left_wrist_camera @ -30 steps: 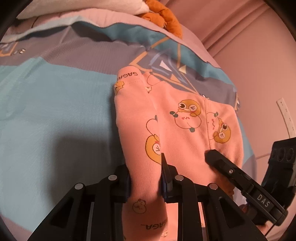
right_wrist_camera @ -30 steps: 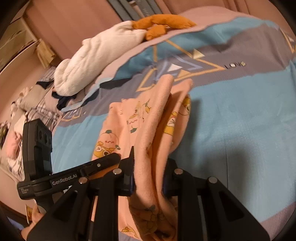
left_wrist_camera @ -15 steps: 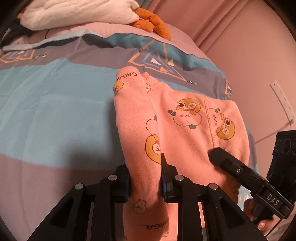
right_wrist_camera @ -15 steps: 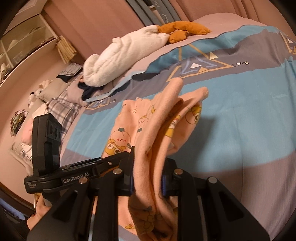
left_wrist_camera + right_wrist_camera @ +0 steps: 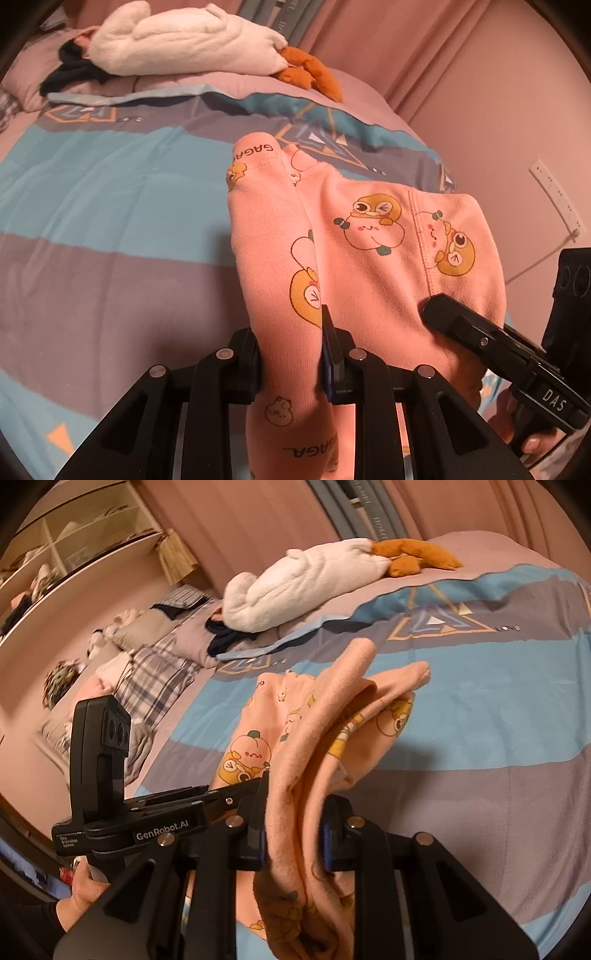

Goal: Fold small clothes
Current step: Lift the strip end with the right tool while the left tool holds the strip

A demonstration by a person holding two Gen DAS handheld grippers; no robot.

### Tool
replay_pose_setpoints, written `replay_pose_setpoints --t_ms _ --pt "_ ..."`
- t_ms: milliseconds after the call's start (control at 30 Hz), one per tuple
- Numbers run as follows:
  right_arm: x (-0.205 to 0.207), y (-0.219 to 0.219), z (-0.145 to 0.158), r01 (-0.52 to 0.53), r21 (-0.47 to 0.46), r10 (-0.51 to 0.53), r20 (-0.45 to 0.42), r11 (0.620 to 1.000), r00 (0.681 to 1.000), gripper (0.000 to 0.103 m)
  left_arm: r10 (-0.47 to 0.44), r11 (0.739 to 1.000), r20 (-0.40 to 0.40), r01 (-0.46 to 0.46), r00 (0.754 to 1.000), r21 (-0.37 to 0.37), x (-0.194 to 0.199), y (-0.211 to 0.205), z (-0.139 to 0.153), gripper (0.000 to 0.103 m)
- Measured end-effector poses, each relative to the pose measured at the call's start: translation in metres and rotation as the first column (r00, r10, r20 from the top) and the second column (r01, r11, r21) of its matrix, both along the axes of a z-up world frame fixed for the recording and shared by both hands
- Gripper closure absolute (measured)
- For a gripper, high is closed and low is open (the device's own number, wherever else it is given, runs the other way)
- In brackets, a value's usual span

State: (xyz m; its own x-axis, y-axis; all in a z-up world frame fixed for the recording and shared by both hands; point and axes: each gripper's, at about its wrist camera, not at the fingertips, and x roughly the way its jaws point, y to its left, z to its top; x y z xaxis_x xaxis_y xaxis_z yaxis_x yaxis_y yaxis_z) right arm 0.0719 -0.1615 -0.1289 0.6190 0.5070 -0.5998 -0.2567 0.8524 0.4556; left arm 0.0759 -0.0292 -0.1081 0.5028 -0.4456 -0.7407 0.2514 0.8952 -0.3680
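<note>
Left wrist view: left gripper (image 5: 290, 363) pinching pink garment (image 5: 369, 266) | right gripper (image 5: 293, 836) pinching bunched edge, lower centre | soft, light, floppy; likely best held at hems

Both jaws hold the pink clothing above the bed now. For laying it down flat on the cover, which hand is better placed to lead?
Probably left. The left gripper pinches one smooth edge of the pink garment, which spreads flat ahead of it. The right gripper clamps several bunched layers. Both must lower together onto the bedcover.

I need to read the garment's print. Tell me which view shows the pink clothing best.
The left wrist view: the pink clothing lies spread, cartoon prints facing the camera. The right wrist view shows it bunched edge-on, mostly folds.
</note>
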Motion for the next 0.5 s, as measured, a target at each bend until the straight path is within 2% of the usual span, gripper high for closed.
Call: replay_pose_setpoints --t_ms 233,500 --pt "-0.011 0.029 0.006 -0.064 -0.014 0.065 0.014 0.998 0.998 0.081 0.062 0.998 0.015 -0.062 0.998 -0.008 -0.022 0.030 0.004 0.080" --pt "-0.013 0.059 0.016 -0.131 -0.047 0.133 0.047 0.990 0.990 0.081 0.118 0.993 0.043 -0.118 0.992 -0.008 -0.029 0.056 0.013 0.080"
